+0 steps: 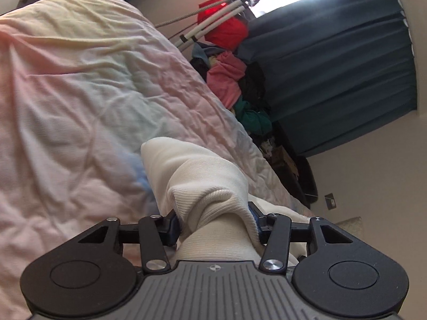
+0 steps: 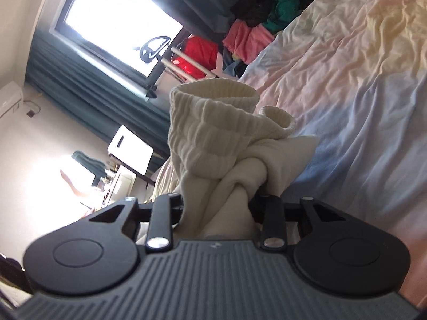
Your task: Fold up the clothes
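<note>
A cream knit garment (image 1: 202, 181) with ribbed cuffs is bunched between the jaws of my left gripper (image 1: 216, 224), which is shut on it above the bed. In the right wrist view the same cream garment (image 2: 213, 138) stands up with a ribbed cuff opening at the top, and my right gripper (image 2: 216, 205) is shut on its gathered fabric. The fingertips of both grippers are mostly hidden by the cloth. Both views are tilted, with the bed beside the garment.
A pastel quilt (image 1: 80, 93) covers the bed (image 2: 360, 80). A pile of red, pink, green and dark clothes (image 1: 234, 80) lies at the bed's far edge by a teal curtain (image 1: 333, 66). A drying rack (image 2: 186, 64) stands by the window (image 2: 120, 18).
</note>
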